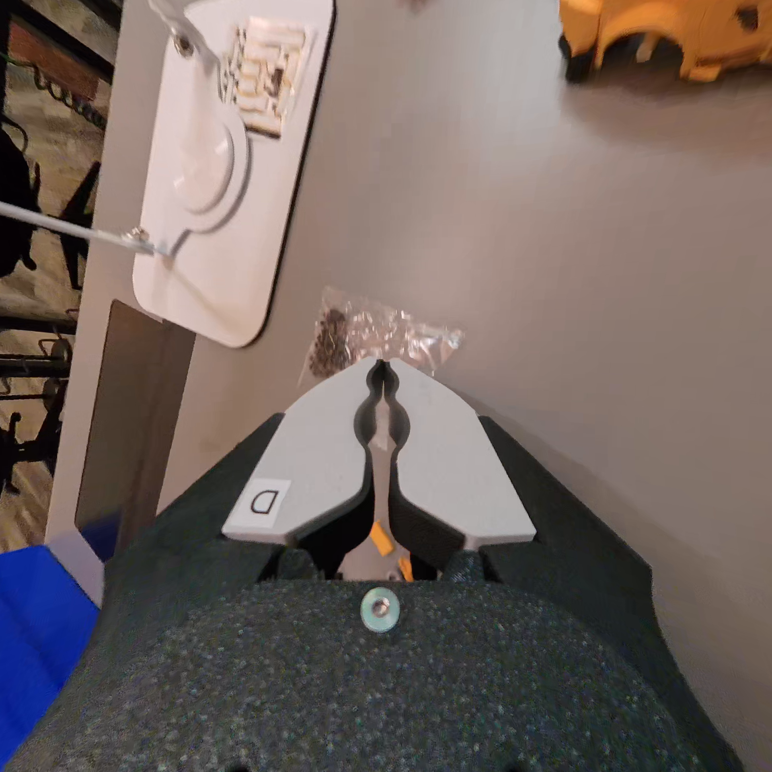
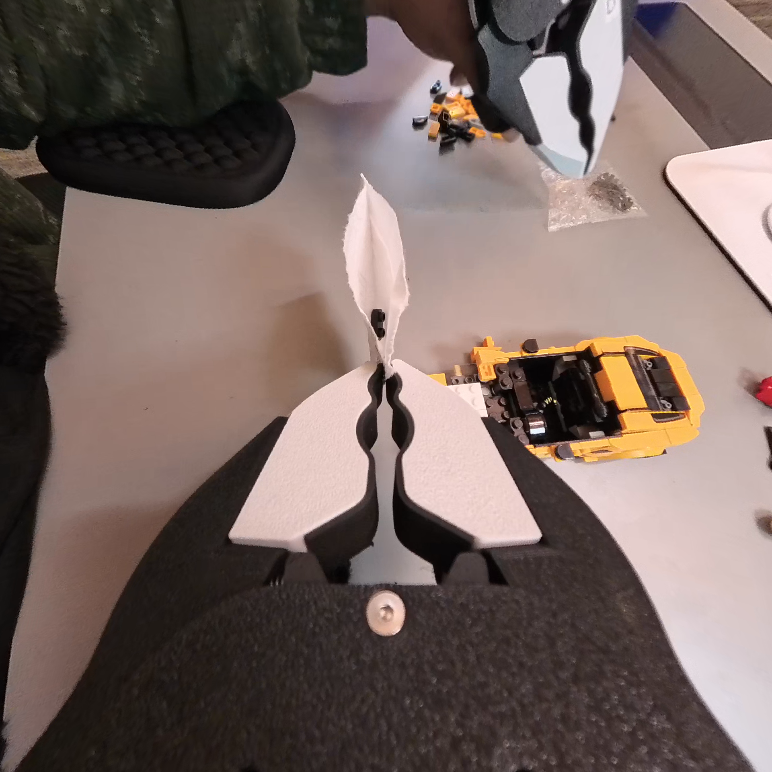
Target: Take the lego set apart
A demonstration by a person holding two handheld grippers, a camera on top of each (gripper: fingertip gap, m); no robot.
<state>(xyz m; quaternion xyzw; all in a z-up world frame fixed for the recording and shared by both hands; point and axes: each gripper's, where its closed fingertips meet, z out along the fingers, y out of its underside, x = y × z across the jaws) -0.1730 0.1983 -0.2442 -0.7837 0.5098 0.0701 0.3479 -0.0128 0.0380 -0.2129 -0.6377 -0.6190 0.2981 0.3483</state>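
A yellow lego car (image 2: pixel 593 397) lies on the grey table (image 2: pixel 209 292) with its roof off and its black inside showing; it is blurred at the top right of the left wrist view (image 1: pixel 668 37). My right gripper (image 2: pixel 383 369) is shut on a white paper strip (image 2: pixel 374 250) that sticks up from its tips. A small black lego plate (image 2: pixel 378 323) clings to the strip. My left gripper (image 1: pixel 382 363) is shut with nothing showing between its tips, just over a clear plastic bag (image 1: pixel 384 330). In the right wrist view it (image 2: pixel 587 169) hangs over that bag (image 2: pixel 593 200).
A pile of loose yellow and black pieces (image 2: pixel 455 121) lies behind the left gripper. A white board (image 1: pixel 217 188) lies at the table's edge. A blue bin (image 1: pixel 33 626) is low on the left. A black chair seat (image 2: pixel 167 150) and a green sleeve (image 2: pixel 167 54) are beyond. The grippers' ends are close to 25 cm from one another.
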